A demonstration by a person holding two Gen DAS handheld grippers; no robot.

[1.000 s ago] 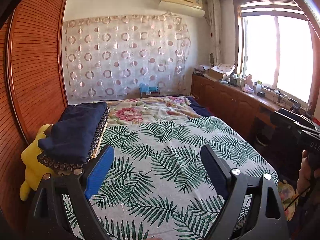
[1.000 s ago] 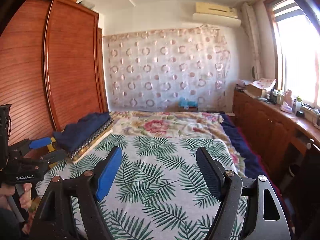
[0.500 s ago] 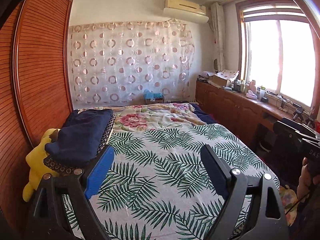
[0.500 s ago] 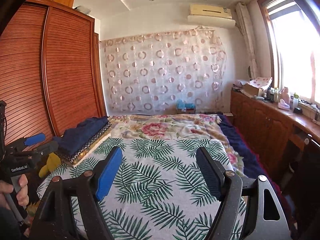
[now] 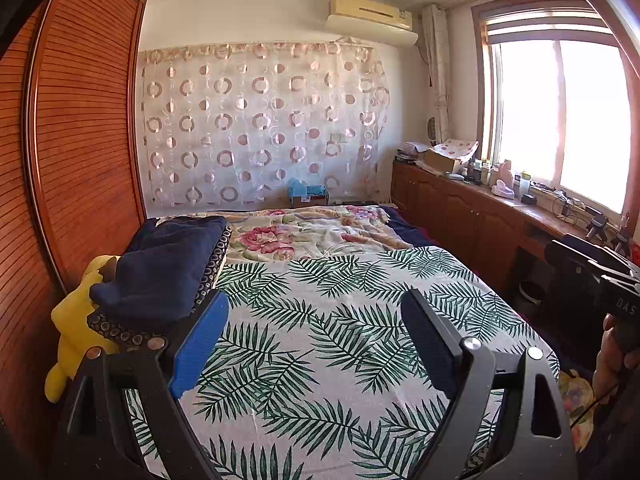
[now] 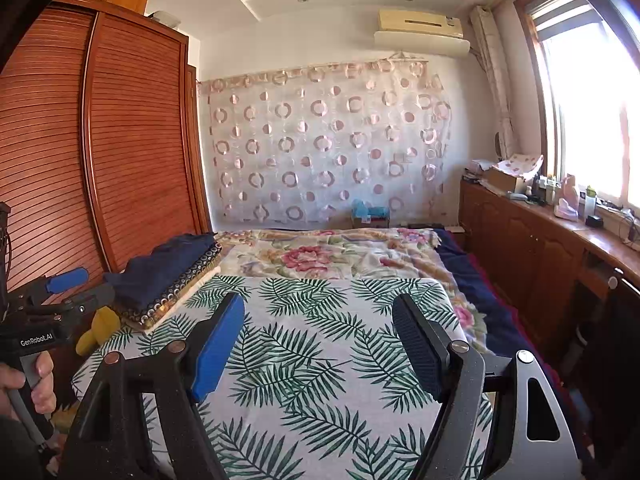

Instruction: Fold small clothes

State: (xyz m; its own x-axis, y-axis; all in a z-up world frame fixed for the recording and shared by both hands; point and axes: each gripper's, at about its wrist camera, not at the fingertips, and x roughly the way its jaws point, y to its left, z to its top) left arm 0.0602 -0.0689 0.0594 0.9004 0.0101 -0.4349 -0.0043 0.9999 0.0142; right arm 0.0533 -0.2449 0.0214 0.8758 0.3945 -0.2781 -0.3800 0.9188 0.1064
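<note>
Change: both views have tilted upward; more ceiling shows.
Grippers: left gripper [image 5: 312,336] and right gripper [image 6: 318,340] gape wide, empty.
Clothes: folded navy fabric stack [image 5: 168,264], left of frame.
Technique: pinch one top edge only.

a matt white cotton-like bedsheet with green palm leaves [image 5: 340,320] covers the bed; a soft navy folded cloth stack [image 5: 164,268] looks fuzzy; the slatted reddish wooden wardrobe [image 5: 80,140] is glossy.

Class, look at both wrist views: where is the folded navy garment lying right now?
The folded navy garment tops a patterned stack at the bed's left edge, beside the wooden wardrobe, just above the yellow plush toy.
</note>
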